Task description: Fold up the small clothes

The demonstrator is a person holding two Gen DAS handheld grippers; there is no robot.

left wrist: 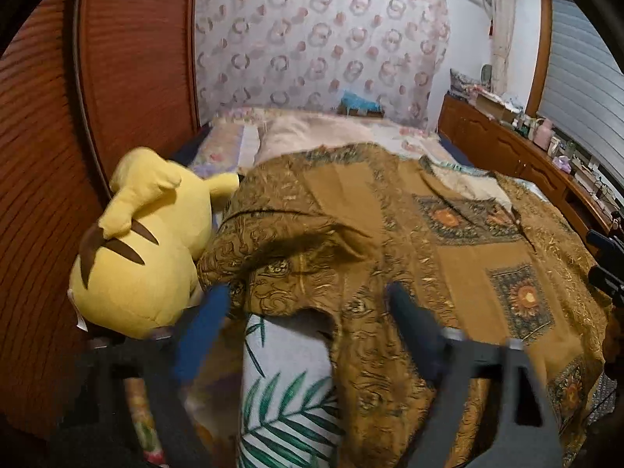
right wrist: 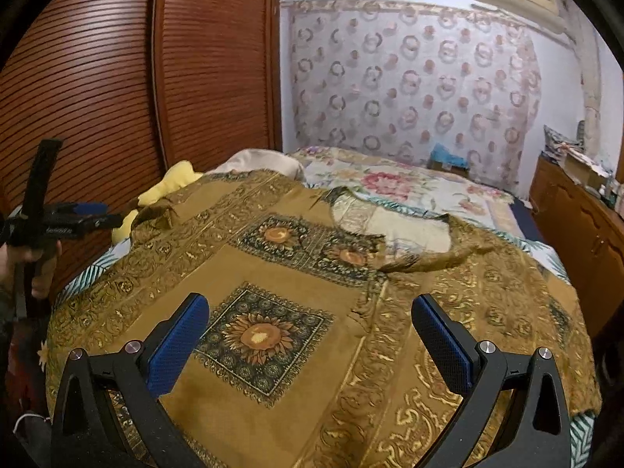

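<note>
Now my left jaws (left wrist: 308, 292) stand apart over the rumpled near-left edge of the shirt (left wrist: 390, 214), with a fold of its cloth lying between the blue pads (left wrist: 202, 331) but not pinched; the view is blurred there. My right jaws (right wrist: 310, 304) are wide apart too, gripping nothing, and hover over a sunflower square (right wrist: 261, 335) printed on the same shirt. That shirt, brown-gold with dark patterned panels, lies spread flat on the bed (right wrist: 409, 187) ahead of both jaws, its neckline (right wrist: 394, 230) at the far end. Just under my left jaws a leaf-print sheet (left wrist: 288, 390) shows where the shirt's hem is lifted. Left of them, touching the shirt's edge, a yellow plush toy (left wrist: 148, 241) lies against the brown slatted wardrobe (left wrist: 46, 195). From the right view, my left hand (right wrist: 43, 269) shows at the far left, holding its gripper. Beyond the shirt is a floral quilt and a patterned curtain (right wrist: 409, 78).
</note>
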